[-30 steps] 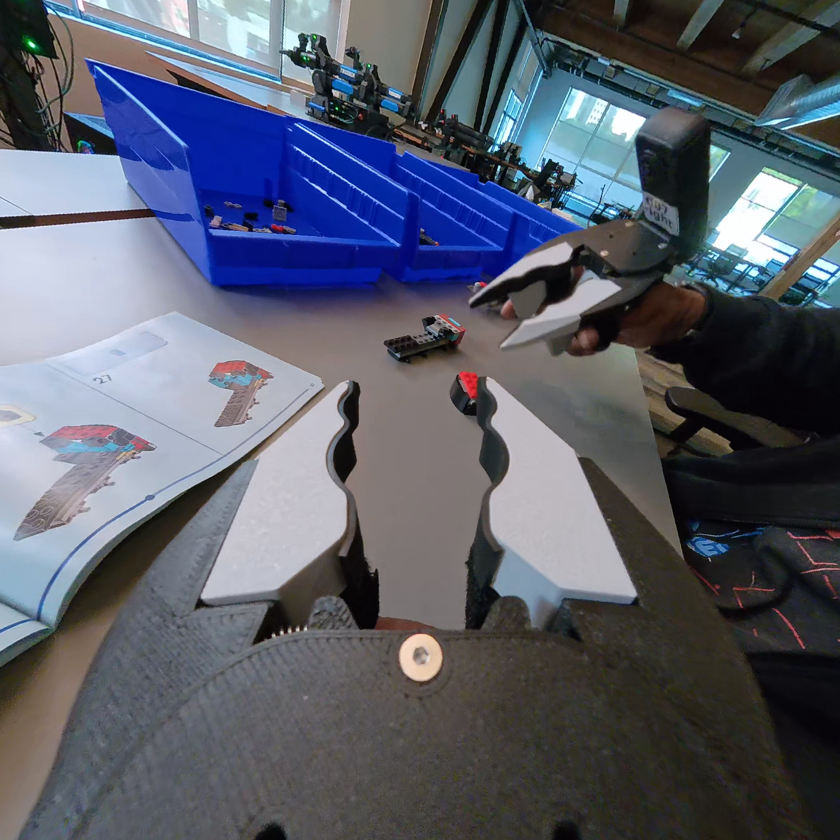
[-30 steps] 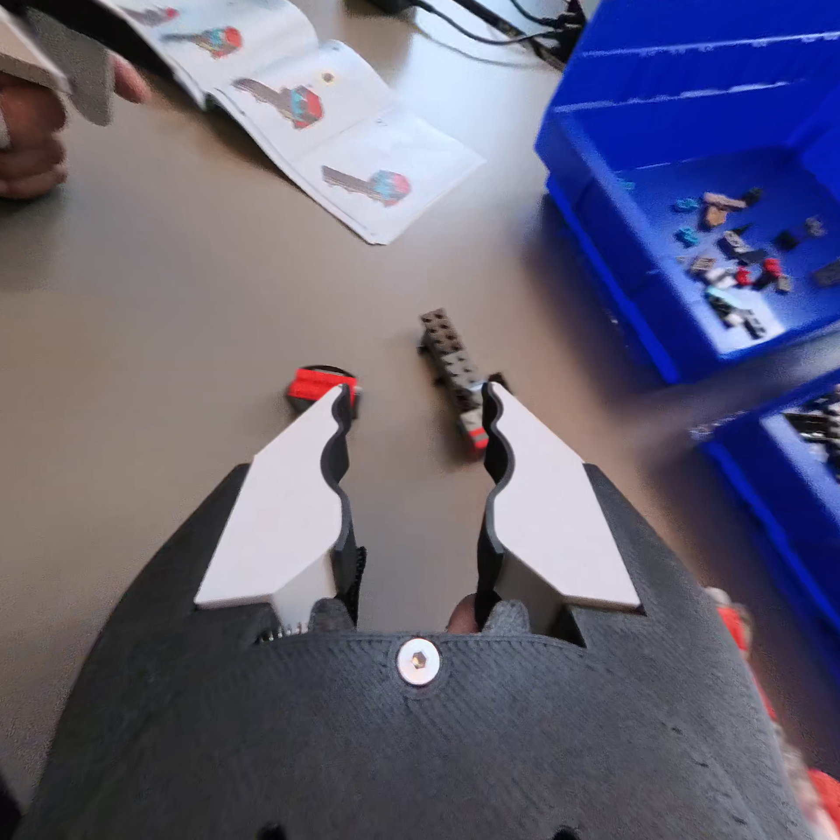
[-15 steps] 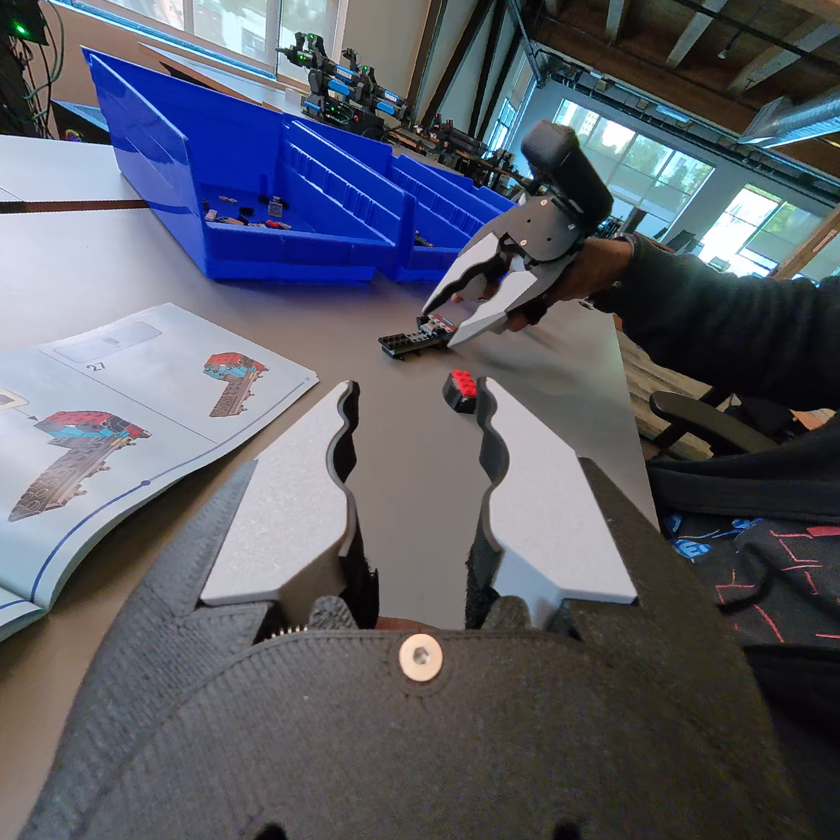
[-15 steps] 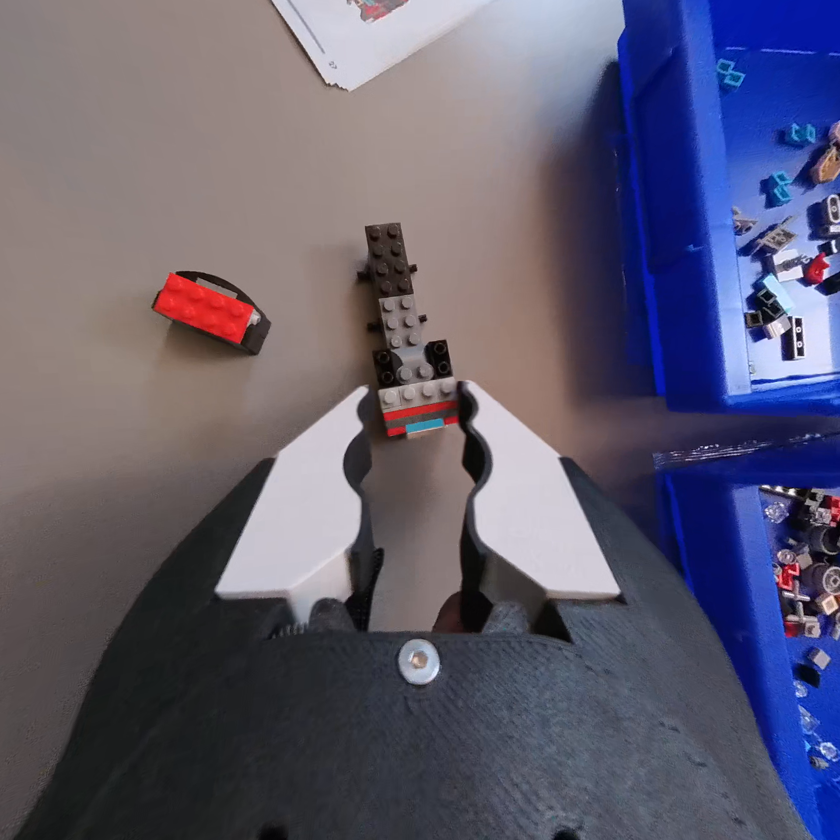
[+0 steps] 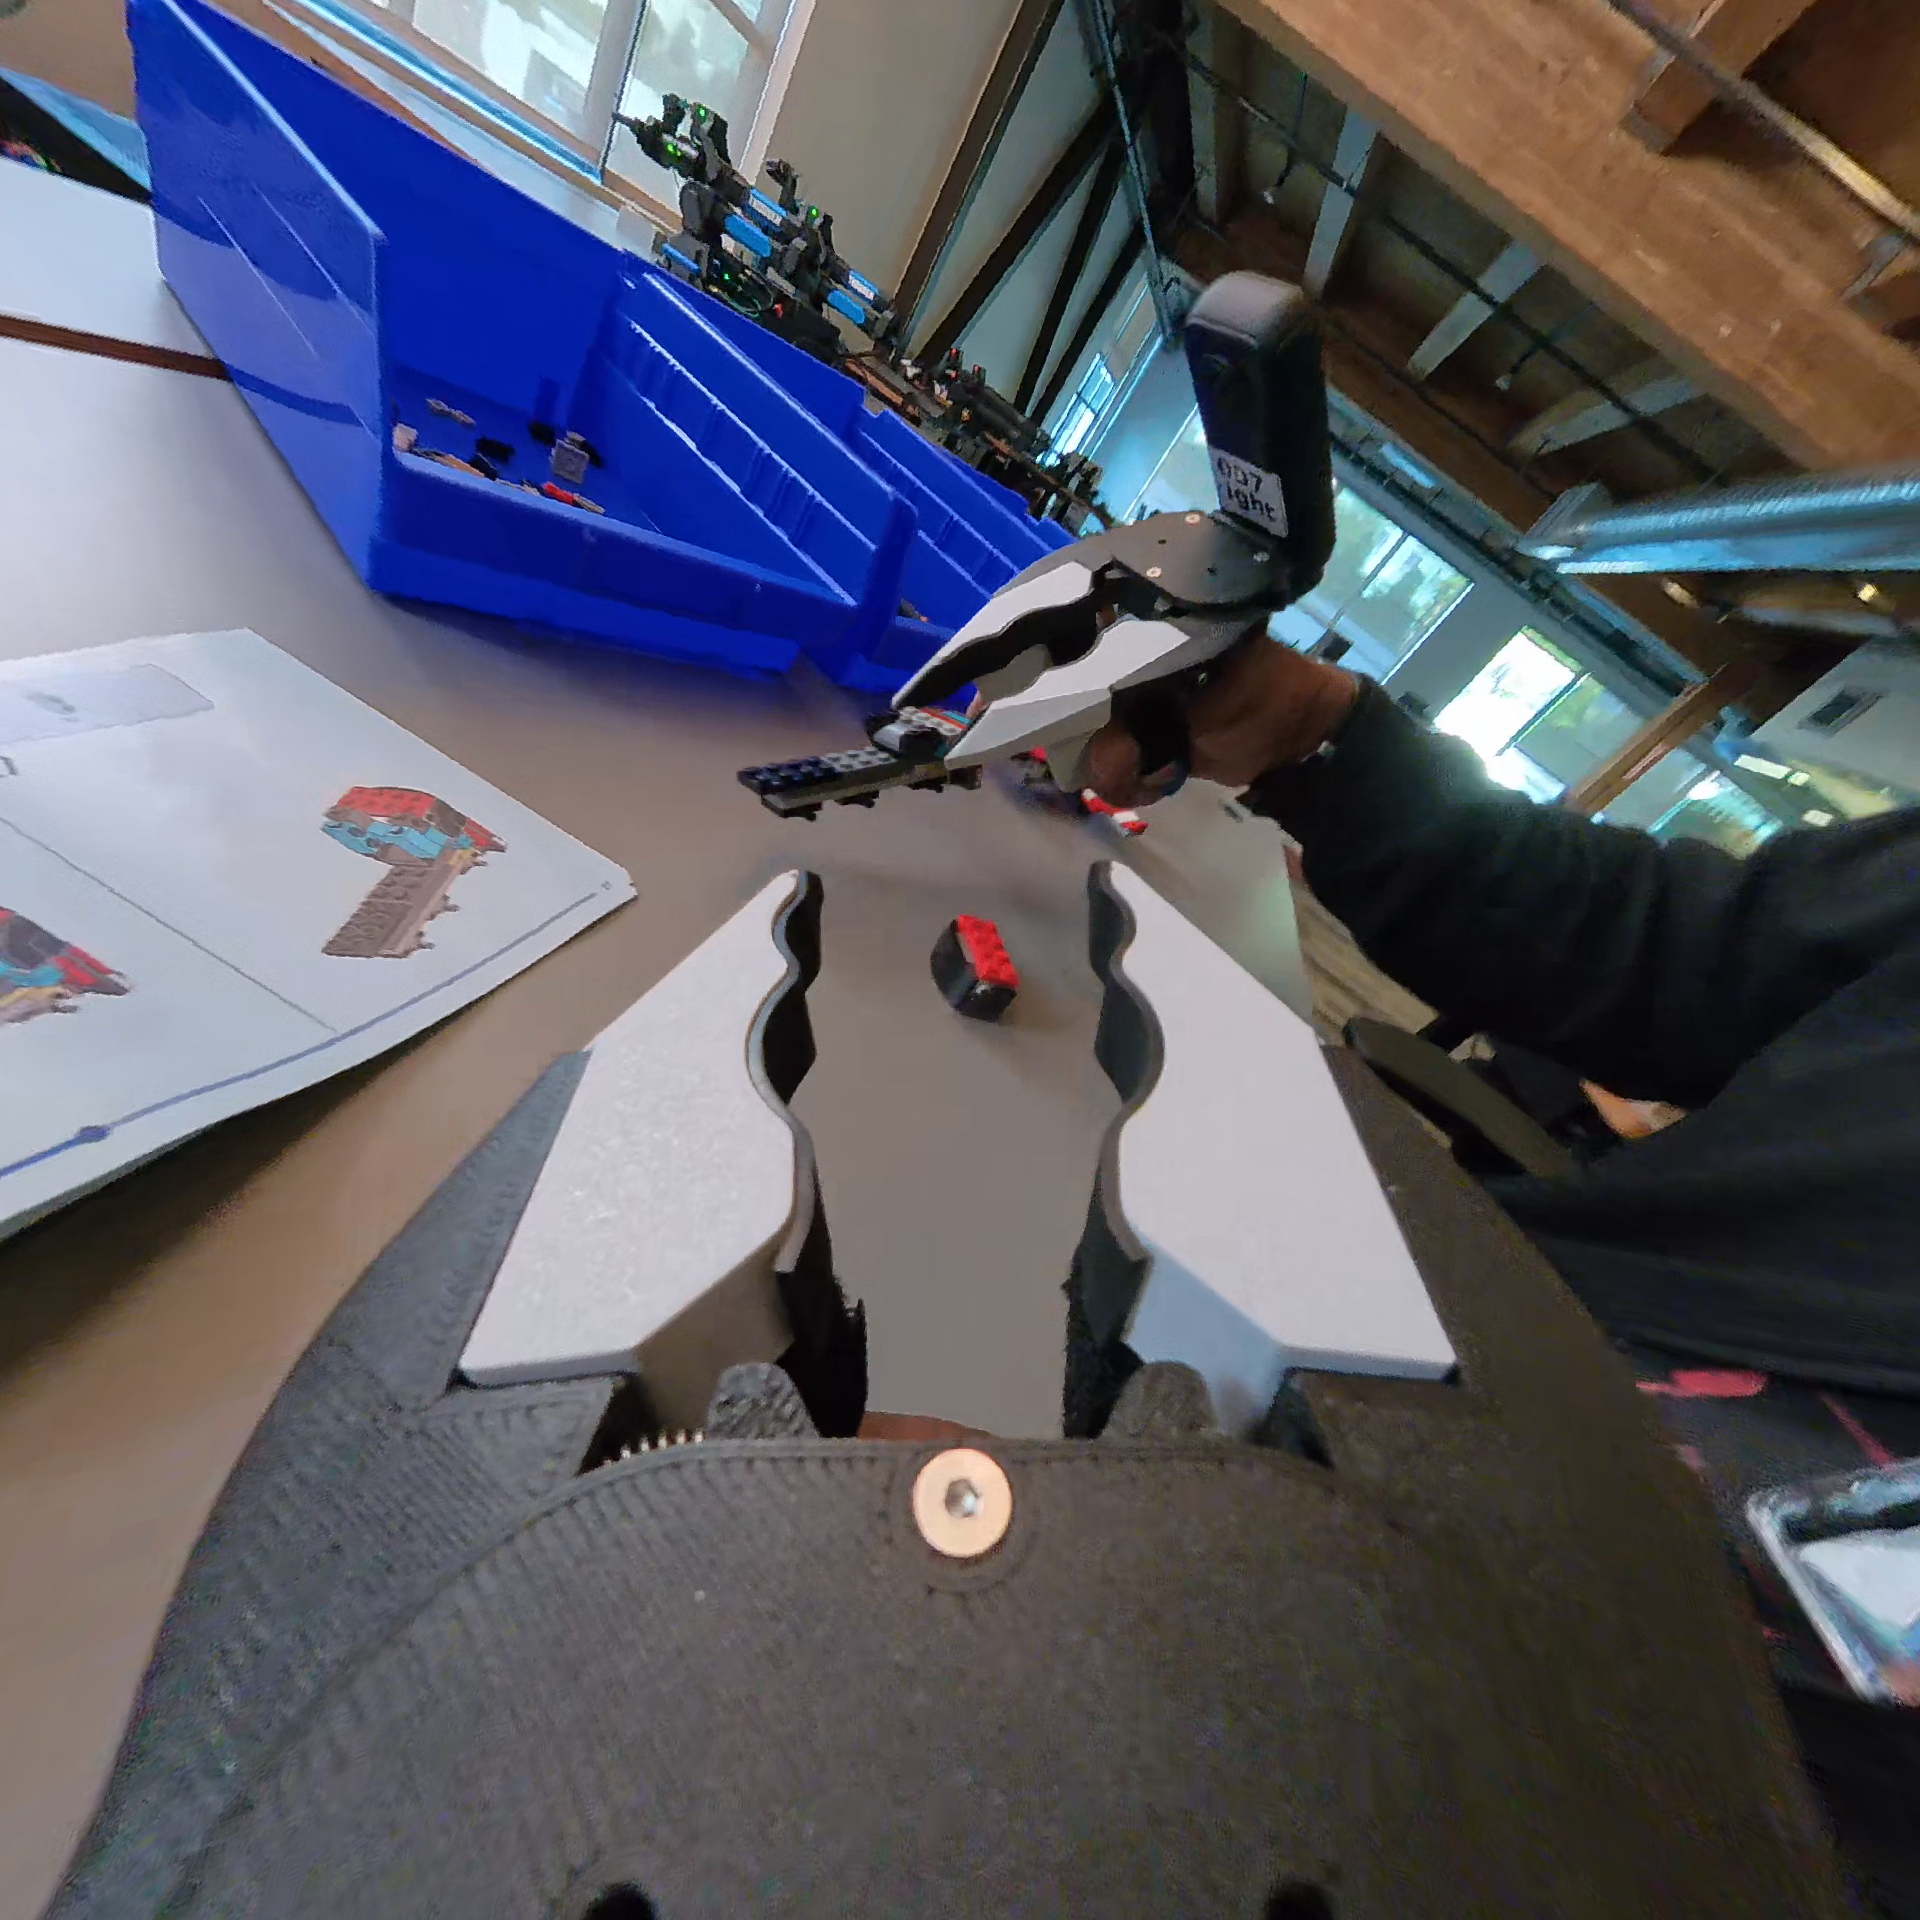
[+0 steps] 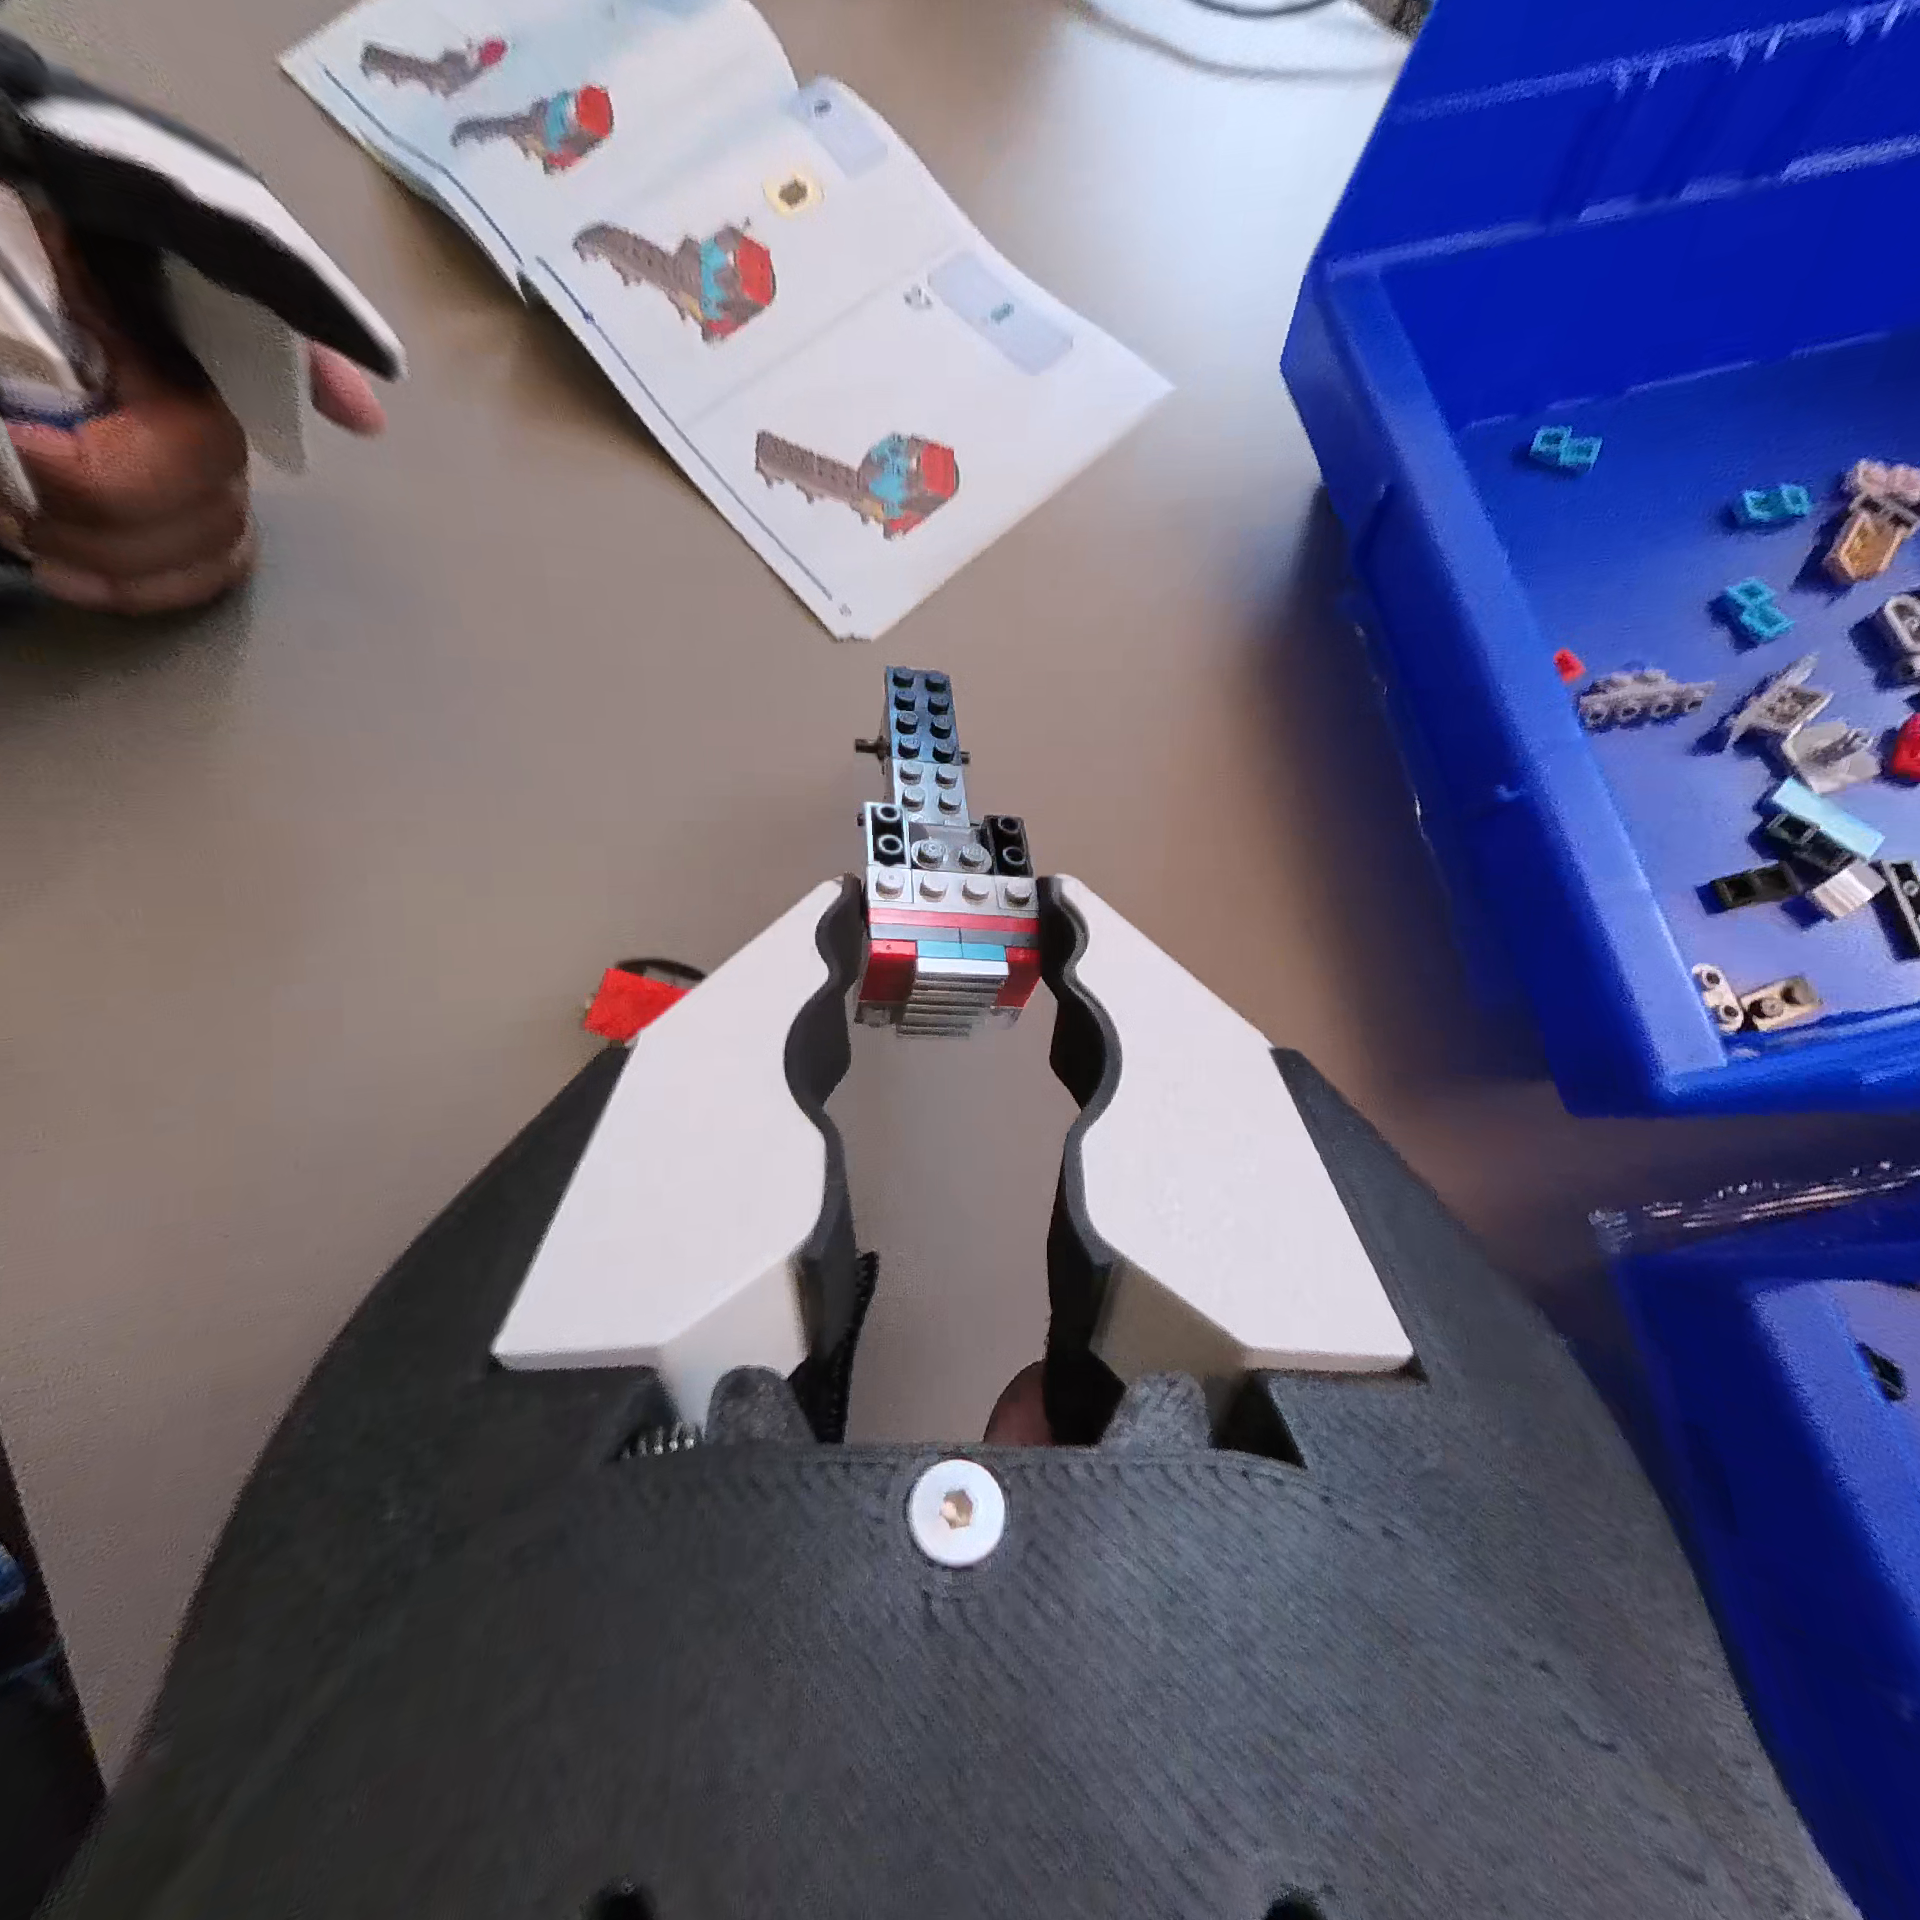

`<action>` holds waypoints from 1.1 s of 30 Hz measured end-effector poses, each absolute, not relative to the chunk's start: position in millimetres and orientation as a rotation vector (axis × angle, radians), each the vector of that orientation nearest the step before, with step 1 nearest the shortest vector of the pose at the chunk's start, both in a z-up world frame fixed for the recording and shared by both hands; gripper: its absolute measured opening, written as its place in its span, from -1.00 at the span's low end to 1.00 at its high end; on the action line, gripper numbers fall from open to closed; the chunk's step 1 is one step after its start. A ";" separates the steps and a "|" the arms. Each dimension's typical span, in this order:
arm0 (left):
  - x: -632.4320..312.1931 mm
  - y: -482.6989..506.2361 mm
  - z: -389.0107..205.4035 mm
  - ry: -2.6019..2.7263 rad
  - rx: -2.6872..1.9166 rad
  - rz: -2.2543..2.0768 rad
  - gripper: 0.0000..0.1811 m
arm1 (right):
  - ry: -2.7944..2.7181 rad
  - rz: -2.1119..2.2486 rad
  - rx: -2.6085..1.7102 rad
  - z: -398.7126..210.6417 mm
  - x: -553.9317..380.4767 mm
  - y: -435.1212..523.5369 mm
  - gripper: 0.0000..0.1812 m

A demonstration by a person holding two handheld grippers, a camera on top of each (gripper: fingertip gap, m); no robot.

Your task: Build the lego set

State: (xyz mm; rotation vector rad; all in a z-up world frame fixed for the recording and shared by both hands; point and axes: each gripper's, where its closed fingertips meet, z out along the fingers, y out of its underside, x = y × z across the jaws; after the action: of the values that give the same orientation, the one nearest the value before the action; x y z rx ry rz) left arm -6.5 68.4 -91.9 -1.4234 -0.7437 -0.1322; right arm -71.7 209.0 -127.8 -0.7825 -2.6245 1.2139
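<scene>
My right gripper (image 6: pixel 948 894) is shut on the partly built lego model (image 6: pixel 935 852), a long black and grey studded piece with a red, teal and grey block at the held end. It holds the model lifted off the grey table; this also shows in the left wrist view (image 5: pixel 862 769), where the right gripper (image 5: pixel 925 717) is farther off. A small red and black lego piece (image 5: pixel 975 966) lies on the table just ahead of my left gripper (image 5: pixel 951 888), which is open and empty. That piece peeks out beside the right finger (image 6: pixel 634 1003).
An open instruction booklet (image 5: pixel 260 883) lies on the left, also in the right wrist view (image 6: pixel 748 291). Blue bins (image 5: pixel 540 416) with several loose pieces (image 6: pixel 1787 727) stand along the far side. The table edge and a chair (image 5: pixel 1455 1101) are at the right. The left gripper's tips are roughly 15 centimetres from the right gripper's.
My right gripper has closed on the model's red end and lifted it off the table. My left gripper has moved closer to the small red piece, still open.
</scene>
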 end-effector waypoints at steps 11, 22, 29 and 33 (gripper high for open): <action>-35.7 99.3 -78.8 -1.064 -0.856 -0.563 -0.40 | -2.420 1.480 -0.291 -57.1 -35.9 136.9 -0.62; -10.8 75.7 -65.3 -0.998 -0.888 -0.606 -0.40 | -2.426 1.503 0.206 -46.5 5.5 109.6 -0.62; 9.8 95.9 -59.5 -0.874 -0.942 -0.722 -0.43 | -2.437 1.485 0.404 -42.8 19.0 104.3 -0.62; 17.9 104.4 -54.1 -0.823 -0.964 -0.745 -0.48 | -2.450 1.470 0.472 -43.1 23.7 103.5 -0.61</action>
State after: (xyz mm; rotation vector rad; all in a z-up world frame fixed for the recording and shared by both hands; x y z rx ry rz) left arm 17.9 104.4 -54.1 -0.9643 -0.8229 -0.7453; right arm 23.7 103.5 -43.1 0.4722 -2.4502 1.4701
